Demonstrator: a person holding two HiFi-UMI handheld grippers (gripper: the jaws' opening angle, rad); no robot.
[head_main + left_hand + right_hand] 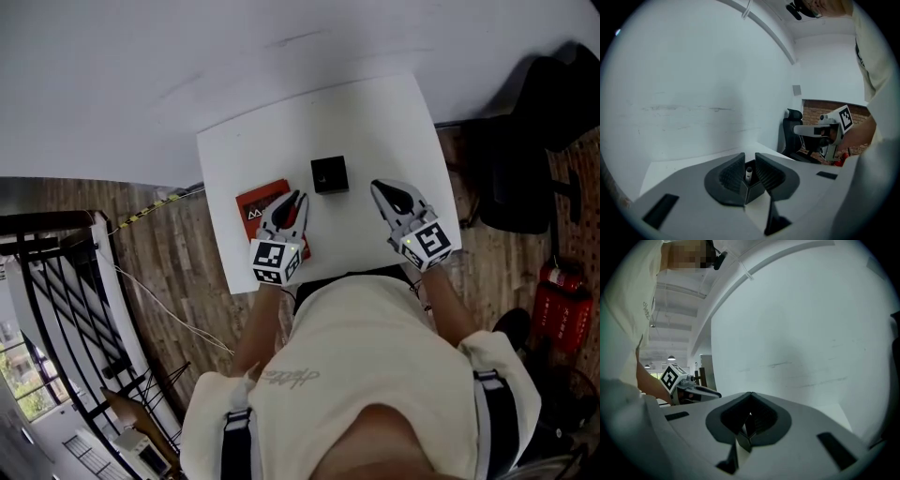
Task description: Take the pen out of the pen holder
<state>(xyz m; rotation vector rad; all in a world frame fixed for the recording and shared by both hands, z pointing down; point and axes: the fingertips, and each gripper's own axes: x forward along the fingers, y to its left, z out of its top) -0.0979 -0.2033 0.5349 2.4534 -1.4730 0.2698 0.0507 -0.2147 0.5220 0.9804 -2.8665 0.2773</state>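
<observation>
Two grippers: a person in a cream shirt (356, 375) holds one in each hand, low over a white table (375, 122).
Pen holder (329, 174): a small black square box. It stands upright on the table, between the lines of the two grippers and just beyond their tips.
Pen (748, 173): it stands in the pen holder. Only its white top end shows above the rim, and only in the left gripper view.
Left gripper (296, 201): the jaws stand a little apart and the pads press on nothing. The tips point toward the pen holder and stop short of it. In the left gripper view the pen holder and pen show through the narrow gap.
Right gripper (379, 187): the jaw tips meet and nothing is held. It lies to the right of the pen holder, apart from it, and points toward the white wall (281, 56).
Red booklet (259, 204): it lies flat on the table, partly under the left gripper. It is left of the pen holder, near it but not touching.
Marker cubes: one sits at the rear of each gripper, close to the person's wrists, left (277, 262) and right (429, 242).
Surroundings: a black office chair (525, 169) stands on the wooden floor (178, 272) beside the table's right edge. A red fire extinguisher (561, 305) stands further toward the person's right.
</observation>
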